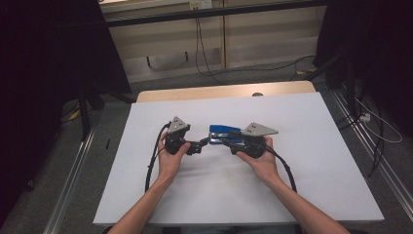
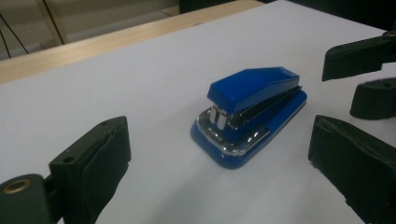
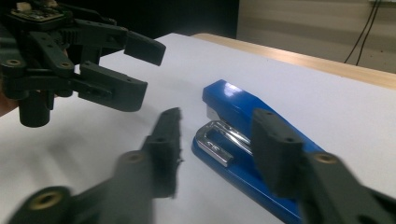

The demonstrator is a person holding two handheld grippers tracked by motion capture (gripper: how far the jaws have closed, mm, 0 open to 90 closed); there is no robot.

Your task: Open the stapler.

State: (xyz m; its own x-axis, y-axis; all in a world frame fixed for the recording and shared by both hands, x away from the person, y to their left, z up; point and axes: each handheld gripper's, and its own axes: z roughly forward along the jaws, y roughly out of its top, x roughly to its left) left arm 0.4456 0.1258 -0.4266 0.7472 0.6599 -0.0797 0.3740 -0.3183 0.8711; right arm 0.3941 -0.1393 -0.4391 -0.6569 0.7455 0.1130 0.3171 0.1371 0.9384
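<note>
High view frames placed a blue stapler [image 1: 221, 130] on the white counter [image 1: 311, 161] between the wide-spread left gripper [image 1: 200, 145] and the right gripper [image 1: 228, 140], narrowed around it, untouched.

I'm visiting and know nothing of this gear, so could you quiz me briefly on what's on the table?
1. What colour is the stapler?
2. True or false: the left gripper is clamped on the stapler.
3. What covers the table: A) white sheet, B) green cloth, C) newspaper?

Key
1. Blue, with a shiny metal mouth.
2. False: its jaws stand wide apart, with the stapler lying ahead of them.
3. A. The right gripper has one jaw over the stapler and one beside it; whether they touch it cannot be told.
</note>
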